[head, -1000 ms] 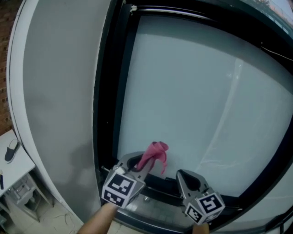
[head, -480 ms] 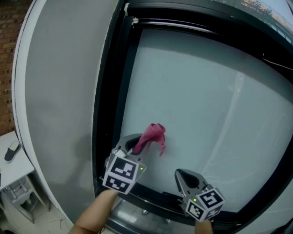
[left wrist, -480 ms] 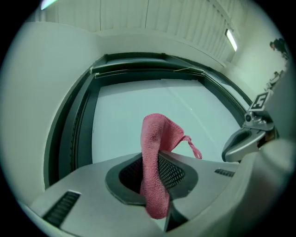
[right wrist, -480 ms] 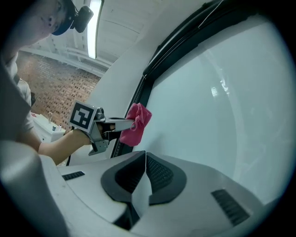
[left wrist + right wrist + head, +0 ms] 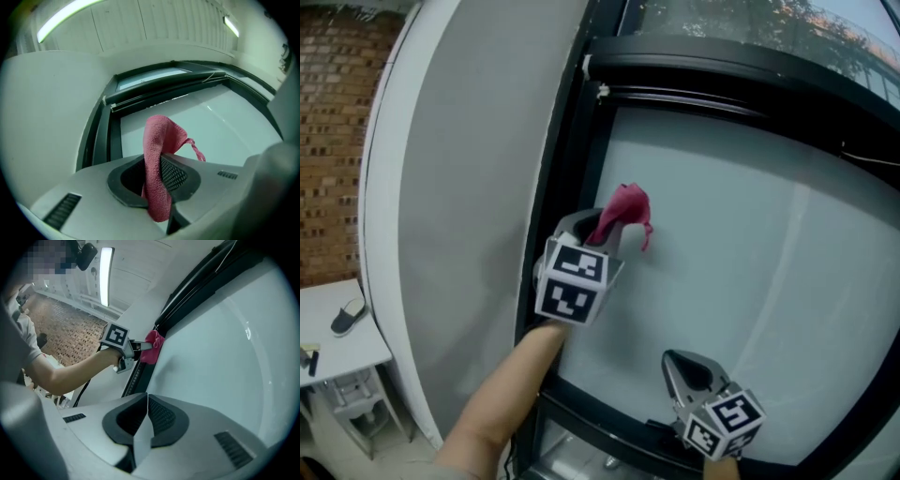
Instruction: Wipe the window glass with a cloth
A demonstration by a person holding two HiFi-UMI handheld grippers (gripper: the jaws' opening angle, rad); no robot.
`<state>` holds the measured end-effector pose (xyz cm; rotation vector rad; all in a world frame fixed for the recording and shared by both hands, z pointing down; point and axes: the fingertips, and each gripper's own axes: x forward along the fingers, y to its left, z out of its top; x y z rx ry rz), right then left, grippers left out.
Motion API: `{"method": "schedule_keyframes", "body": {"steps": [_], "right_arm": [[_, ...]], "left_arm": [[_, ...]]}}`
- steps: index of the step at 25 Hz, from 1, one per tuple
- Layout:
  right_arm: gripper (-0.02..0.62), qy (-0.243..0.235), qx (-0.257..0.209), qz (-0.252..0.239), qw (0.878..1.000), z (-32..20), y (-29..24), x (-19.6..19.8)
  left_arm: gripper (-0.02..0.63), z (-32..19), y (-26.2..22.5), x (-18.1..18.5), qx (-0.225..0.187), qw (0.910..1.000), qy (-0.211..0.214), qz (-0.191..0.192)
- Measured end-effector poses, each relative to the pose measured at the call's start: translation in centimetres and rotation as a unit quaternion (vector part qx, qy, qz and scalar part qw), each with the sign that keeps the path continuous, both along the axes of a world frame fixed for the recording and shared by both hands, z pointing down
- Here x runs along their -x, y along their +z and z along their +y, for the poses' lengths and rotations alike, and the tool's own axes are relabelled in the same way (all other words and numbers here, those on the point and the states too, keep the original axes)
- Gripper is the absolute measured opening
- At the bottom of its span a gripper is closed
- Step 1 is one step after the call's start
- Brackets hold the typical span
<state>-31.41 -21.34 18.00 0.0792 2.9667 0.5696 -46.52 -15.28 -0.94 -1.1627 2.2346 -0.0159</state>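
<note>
Your left gripper [image 5: 598, 232] holds a crumpled pink terry cloth [image 5: 624, 210] at the frosted window glass [image 5: 750, 244].
The left jaws are clenched on the cloth, and your forearm [image 5: 502, 403] reaches up toward 12 o'clock beside the black window frame [image 5: 572, 169]. The cloth sits at the pane's 10 o'clock corner. Your right gripper [image 5: 686, 370] hangs low at 5 o'clock, jaws pressed together with nothing between them. Can't tell whether the cloth touches the glass.
</note>
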Motion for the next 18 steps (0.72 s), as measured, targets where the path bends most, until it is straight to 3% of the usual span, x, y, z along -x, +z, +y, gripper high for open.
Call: {"method": "schedule_keyframes", "body": {"steps": [9, 14, 18], "right_arm": [[0.008, -0.016, -0.027, -0.035, 0.999, 1.8, -3.0, -1.1], [0.008, -0.014, -0.035, -0.049, 0.998, 1.8, -3.9, -2.4], [0.008, -0.01, -0.04, -0.057, 0.998, 1.9, -4.1, -3.6]], "left_arm": [[0.067, 1.6, -8.1, 1.6, -0.068, 0.9959, -0.011, 0.059], [0.066, 0.9, -10.9, 1.8, -0.087, 0.9915, 0.0, 0.097], [0.066, 0.6, -12.1, 3.7, -0.093, 0.9861, -0.031, 0.134]]}}
